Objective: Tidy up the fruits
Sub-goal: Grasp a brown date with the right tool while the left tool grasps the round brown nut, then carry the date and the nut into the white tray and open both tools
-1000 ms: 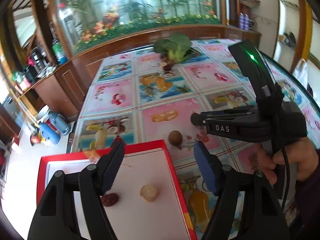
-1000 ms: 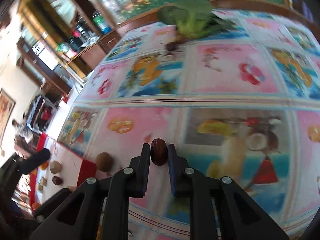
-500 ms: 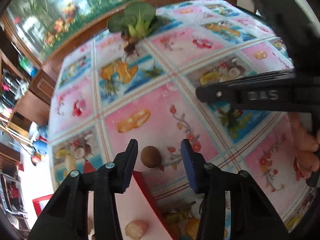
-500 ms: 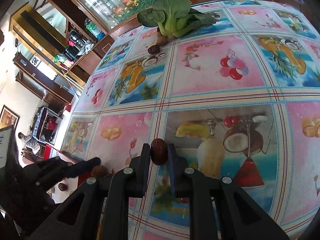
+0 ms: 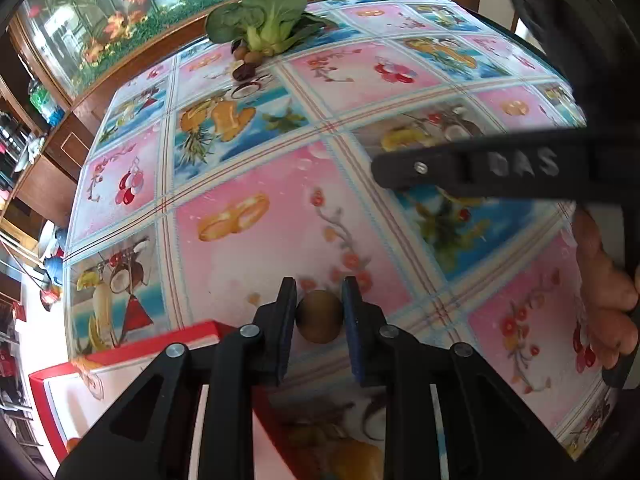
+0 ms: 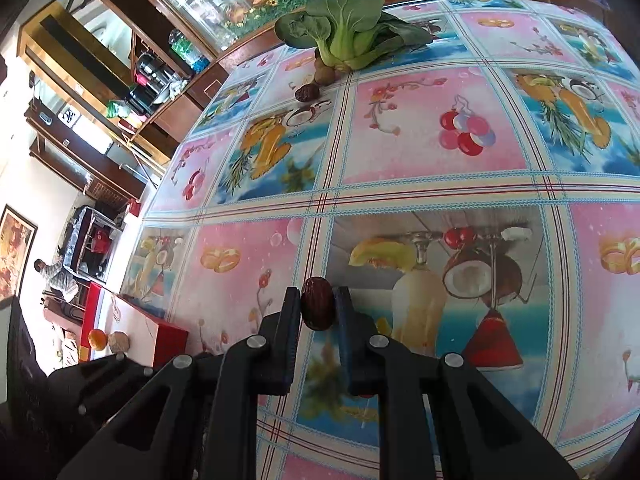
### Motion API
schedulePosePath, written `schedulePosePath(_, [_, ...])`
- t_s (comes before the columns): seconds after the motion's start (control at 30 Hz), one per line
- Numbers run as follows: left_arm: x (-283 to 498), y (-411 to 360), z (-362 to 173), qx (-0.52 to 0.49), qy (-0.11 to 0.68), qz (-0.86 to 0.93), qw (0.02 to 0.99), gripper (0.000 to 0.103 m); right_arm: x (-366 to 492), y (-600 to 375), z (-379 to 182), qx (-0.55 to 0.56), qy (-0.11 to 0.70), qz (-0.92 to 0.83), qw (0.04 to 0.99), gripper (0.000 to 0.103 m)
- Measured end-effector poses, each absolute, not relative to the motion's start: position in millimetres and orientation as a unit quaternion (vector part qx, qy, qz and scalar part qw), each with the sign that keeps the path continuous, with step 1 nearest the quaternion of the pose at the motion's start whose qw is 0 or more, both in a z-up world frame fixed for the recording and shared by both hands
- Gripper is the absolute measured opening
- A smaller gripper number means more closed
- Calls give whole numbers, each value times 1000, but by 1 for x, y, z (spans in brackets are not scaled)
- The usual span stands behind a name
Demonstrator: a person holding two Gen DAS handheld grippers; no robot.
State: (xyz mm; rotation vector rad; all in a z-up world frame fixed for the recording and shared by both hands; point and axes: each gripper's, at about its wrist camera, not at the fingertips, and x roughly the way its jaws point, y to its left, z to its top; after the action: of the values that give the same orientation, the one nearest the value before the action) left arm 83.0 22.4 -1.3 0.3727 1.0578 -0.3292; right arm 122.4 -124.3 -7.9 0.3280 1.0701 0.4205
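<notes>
Left gripper (image 5: 319, 306) has just been closing — its pads now press both sides of a round brown fruit, likely a longan (image 5: 319, 316), which sits low over the fruit-print tablecloth (image 5: 256, 184) just past the near-left red-rimmed tray (image 5: 48, 392). Whether the fruit is lifted clear of the cloth cannot be told.

Right gripper (image 6: 318, 306) is clamped narrow on a dark red date (image 6: 317, 303), held above the cloth at the near centre of the table. In the left wrist view the right gripper's black body crosses the right side of the frame, with the person's hand (image 5: 608, 304) on its handle.

In the right wrist view the tray (image 6: 170, 340) lies to the near left and holds an orange fruit (image 6: 96, 339) and a pale round one (image 6: 119, 341) side by side.

Far edge of the table: a head of bok choy (image 6: 344, 36) lying on its side, with a few small brown fruits (image 6: 325, 73) touching its base and another dark date (image 6: 307, 92) just beside them.
</notes>
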Motion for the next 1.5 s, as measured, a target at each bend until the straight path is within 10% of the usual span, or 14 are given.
schedulePosePath(0.3, [66,25,-1,108,517,-124,840,27,118,-113,-6,113,499,189,838,16])
schedulePosePath(0.43, [66,35,-3,81,520,-95,845,47,116,-109,-6,97,492,183,846,15])
schedulePosePath(0.7, [61,30,-4,76,511,-110,849,26,118,-114,-6,117,495,179,842,15])
schedulePosePath(1.5, [-98,117,68,6,364,-35,931,26,21,-64,34,205,376,352,832,15])
